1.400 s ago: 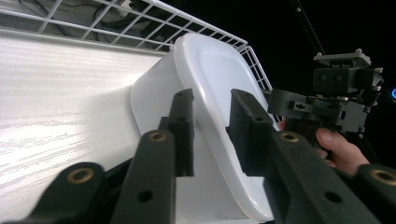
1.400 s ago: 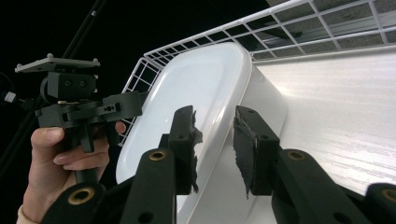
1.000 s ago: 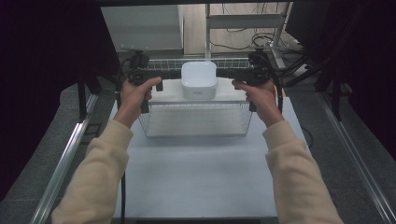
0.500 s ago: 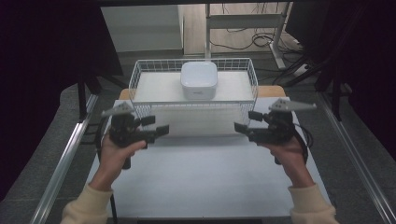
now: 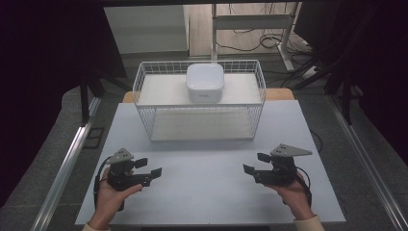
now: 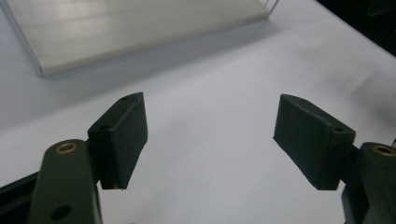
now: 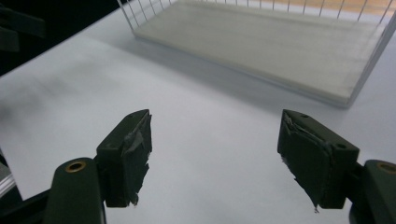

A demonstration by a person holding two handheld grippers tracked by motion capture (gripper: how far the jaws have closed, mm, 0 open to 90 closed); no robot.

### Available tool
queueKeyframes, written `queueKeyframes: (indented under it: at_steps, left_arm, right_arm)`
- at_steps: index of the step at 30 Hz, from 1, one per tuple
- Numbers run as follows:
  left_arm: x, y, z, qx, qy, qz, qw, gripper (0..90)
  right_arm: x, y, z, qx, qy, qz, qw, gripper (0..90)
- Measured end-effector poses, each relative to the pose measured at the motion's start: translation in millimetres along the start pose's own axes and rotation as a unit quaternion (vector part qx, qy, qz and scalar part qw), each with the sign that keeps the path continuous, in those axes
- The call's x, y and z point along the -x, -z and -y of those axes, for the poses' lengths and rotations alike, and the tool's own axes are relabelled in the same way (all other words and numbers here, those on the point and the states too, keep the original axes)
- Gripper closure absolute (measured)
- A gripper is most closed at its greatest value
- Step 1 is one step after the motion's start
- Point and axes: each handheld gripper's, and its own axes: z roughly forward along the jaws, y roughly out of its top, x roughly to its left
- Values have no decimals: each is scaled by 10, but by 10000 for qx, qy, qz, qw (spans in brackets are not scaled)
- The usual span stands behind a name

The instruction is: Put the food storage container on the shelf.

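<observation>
A white wire basket [image 5: 202,122] stands at the back middle of the white table [image 5: 202,197]. A white rounded box [image 5: 205,82] rests in its rear part. My left gripper [image 5: 149,167] is low over the front left of the table, well short of the basket. Its jaws have just been opening, and they stand wide with nothing between them [image 6: 210,140]. My right gripper [image 5: 255,162] mirrors it at the front right, its jaws also just opened and empty [image 7: 215,149]. The basket's pale floor [image 6: 140,28] [image 7: 261,42] lies ahead of both.
Metal rails [image 5: 65,168] run along both sides of the table. A wooden board's edge [image 5: 279,94] shows behind the basket. Desk legs and cables [image 5: 269,41] sit on the floor beyond. Bare table surface lies between the grippers.
Both hands have left the basket's upper corners and come back and down toward the table's near edge. The jaws have spread wider. The basket and box stay put.
</observation>
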Motion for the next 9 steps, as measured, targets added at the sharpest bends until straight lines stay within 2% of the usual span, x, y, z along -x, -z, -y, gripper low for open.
queueKeyframes:
  at_steps: [3,9]
  left_arm:
    - [-16,-10,15,-6,-28,-69,10000,255]
    - [-41,1,36,71,21,-199,9998,245]
  right_arm:
    - [17,-40,25,-139,62,163,9998,255]
    - [43,24,6,142,52,157,9998,222]
